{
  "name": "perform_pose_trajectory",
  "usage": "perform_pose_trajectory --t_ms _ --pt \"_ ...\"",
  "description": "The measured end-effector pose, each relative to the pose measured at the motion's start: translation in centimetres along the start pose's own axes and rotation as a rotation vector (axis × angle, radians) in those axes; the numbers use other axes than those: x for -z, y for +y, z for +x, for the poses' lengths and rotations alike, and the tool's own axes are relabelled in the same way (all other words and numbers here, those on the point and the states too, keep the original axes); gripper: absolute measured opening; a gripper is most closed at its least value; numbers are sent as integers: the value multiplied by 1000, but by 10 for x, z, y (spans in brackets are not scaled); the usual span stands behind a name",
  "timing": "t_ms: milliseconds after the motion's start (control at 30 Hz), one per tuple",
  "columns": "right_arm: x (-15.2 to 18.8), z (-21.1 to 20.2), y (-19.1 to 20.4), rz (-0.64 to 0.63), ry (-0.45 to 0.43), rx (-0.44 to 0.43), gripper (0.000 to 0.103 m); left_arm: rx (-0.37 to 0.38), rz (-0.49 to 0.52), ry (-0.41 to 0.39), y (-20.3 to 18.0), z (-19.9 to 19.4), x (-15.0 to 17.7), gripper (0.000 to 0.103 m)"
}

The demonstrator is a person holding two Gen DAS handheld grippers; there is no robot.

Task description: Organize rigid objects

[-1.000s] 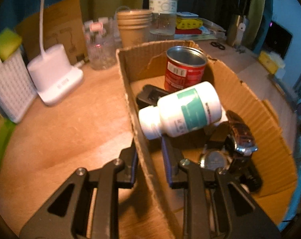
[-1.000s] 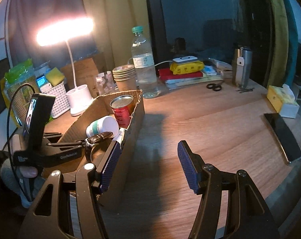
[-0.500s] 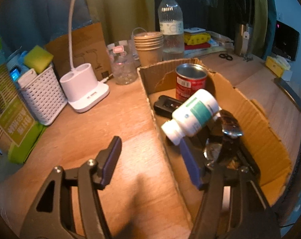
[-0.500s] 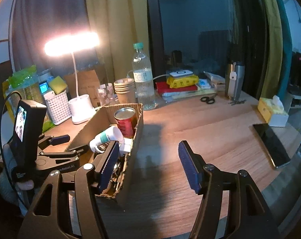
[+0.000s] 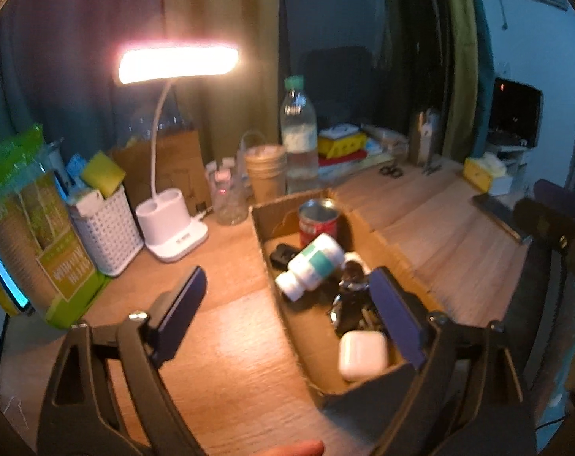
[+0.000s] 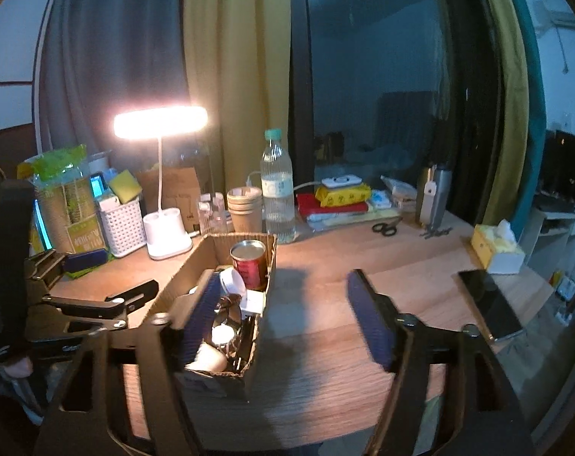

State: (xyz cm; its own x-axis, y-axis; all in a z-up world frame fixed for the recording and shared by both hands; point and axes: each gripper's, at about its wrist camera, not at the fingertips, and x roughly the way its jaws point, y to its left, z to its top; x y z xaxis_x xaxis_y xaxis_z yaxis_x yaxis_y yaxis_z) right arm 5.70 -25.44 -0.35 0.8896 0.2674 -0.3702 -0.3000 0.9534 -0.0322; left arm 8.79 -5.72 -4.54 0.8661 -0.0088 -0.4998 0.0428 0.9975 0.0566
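A long cardboard box (image 5: 266,266) (image 6: 181,277) lies on the wooden desk. In it are a red can (image 5: 318,217) (image 6: 248,264), a white pill bottle (image 5: 311,266) on its side, a black item (image 5: 283,255), a wristwatch (image 5: 350,296) (image 6: 226,313) and a white earbud case (image 5: 361,353). My left gripper (image 5: 287,315) is open and empty, raised above the box's near end; it also shows in the right wrist view (image 6: 108,277). My right gripper (image 6: 283,315) is open and empty, just right of the box.
A lit desk lamp (image 5: 173,235), a white basket (image 5: 105,228), paper cups (image 5: 266,173) and a water bottle (image 5: 298,136) stand behind the box. A phone (image 6: 488,304), a tissue box (image 6: 496,247), scissors (image 6: 386,226) and books (image 6: 340,197) lie to the right.
My left gripper let go of the box's side wall, opened wide and pulled back and up. My right gripper also drew back and up, staying open.
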Motion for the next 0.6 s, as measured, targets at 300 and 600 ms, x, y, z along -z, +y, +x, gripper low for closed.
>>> perform_pose_trajectory --t_ms 300,600 --pt "-10 -31 3 -10 -58 16 77 29 -14 -107 -2 -56 -16 92" --pt "-18 -55 11 -29 -110 21 78 18 -2 -228 0 -100 -24 101"
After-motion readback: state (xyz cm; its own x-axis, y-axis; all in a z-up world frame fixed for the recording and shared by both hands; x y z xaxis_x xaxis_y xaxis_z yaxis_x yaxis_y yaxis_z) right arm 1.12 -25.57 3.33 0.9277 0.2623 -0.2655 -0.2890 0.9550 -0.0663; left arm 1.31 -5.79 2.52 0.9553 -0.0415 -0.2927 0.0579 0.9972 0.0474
